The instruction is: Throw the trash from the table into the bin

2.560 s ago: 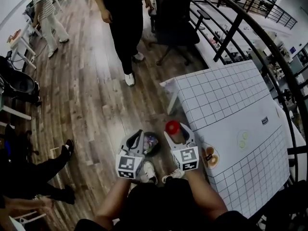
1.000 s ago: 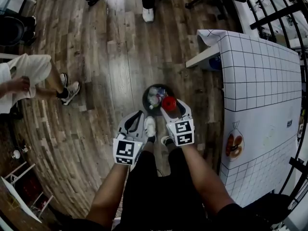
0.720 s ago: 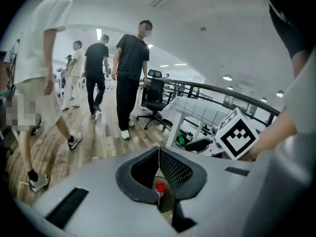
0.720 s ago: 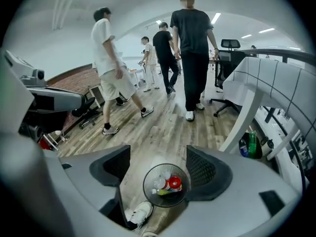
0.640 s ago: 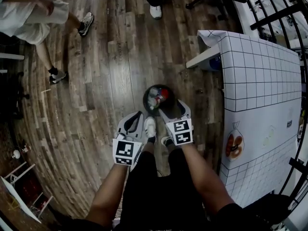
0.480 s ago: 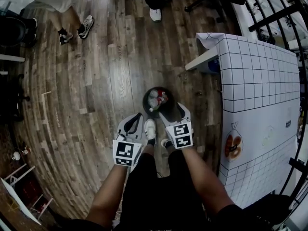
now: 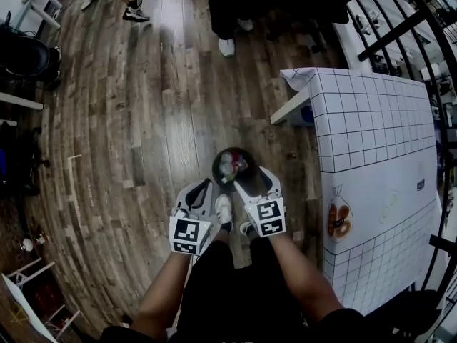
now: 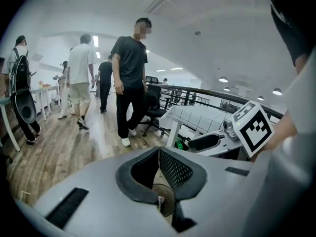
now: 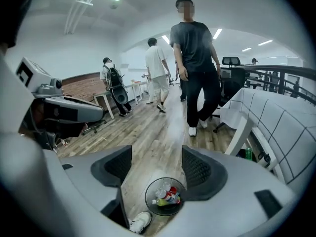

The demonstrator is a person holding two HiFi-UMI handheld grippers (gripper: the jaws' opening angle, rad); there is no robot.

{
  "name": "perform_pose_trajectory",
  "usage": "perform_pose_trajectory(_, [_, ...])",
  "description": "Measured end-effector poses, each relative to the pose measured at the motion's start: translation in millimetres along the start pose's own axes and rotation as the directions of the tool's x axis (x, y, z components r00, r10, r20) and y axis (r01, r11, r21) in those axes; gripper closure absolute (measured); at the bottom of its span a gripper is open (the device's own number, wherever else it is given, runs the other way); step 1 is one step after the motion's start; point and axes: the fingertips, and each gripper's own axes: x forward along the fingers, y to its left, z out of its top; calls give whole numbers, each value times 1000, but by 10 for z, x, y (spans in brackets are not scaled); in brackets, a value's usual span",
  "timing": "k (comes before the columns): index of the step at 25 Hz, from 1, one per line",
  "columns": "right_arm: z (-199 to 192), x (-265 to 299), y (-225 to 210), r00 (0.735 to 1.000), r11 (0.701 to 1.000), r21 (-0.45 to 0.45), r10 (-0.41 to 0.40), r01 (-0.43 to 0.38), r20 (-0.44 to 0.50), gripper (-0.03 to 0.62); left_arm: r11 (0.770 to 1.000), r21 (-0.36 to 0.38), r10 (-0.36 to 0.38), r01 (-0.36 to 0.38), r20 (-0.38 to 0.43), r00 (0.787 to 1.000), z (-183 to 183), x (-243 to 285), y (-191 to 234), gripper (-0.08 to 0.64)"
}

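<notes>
The round black bin (image 7: 231, 167) stands on the wood floor just ahead of my feet, holding several bottles and a red item (image 9: 174, 194). My right gripper (image 7: 251, 180) hovers over the bin's near rim; in the right gripper view its jaws (image 9: 157, 165) stand wide apart with nothing between them and the bin (image 9: 165, 197) straight below. My left gripper (image 7: 202, 190) hangs to the left of the bin, its jaws (image 8: 159, 155) pressed together and empty. The white gridded table (image 7: 371, 134) is at the right, with an orange snack bag (image 7: 337, 220) lying on it.
A person in dark clothes (image 9: 197, 58) stands beyond the bin, others walk farther off, and an office chair (image 8: 154, 110) sits behind. A black railing (image 7: 400, 27) runs past the table. A green bottle (image 9: 248, 153) lies under the table. My white shoe (image 9: 139, 221) is beside the bin.
The red item that sat between the right jaws a second ago has dropped into the bin. Both grippers have since risen, and the bin looks smaller below them.
</notes>
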Motion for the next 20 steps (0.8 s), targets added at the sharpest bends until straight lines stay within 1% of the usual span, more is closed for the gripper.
perform_pose_trajectory(2, [134, -82, 8, 1000, 1000, -12, -6, 6, 29, 260, 1000, 13, -1, 1, 17, 1000, 110, -25, -12, 537])
perform_pose_trajectory(3, [203, -130, 6, 999, 1000, -22, -13, 14, 45, 276, 1000, 20, -2, 1, 26, 1000, 169, -39, -19, 537])
perform_pose_trajectory(6, [398, -305, -3, 995, 997, -55, -43, 48, 89, 356, 999, 41, -4, 2, 50, 999, 335, -101, -58, 537])
perform_pose_trajectory(8, [524, -433, -11, 991, 995, -68, -64, 72, 119, 399, 999, 52, -6, 3, 64, 998, 438, -145, -89, 537])
perform_pose_trajectory(13, [843, -778, -36, 973, 987, -89, -116, 136, 200, 516, 997, 74, -20, 13, 93, 995, 690, -255, -201, 537])
perform_pose_trajectory(16, [1047, -949, -58, 957, 982, -94, -135, 163, 256, 551, 996, 86, -33, 22, 123, 992, 873, -286, -261, 537])
perform_pose_trajectory(20, [1303, -1169, -41, 933, 983, -78, -135, 169, 332, 568, 996, 81, -51, 37, 179, 982, 1126, -368, -346, 537])
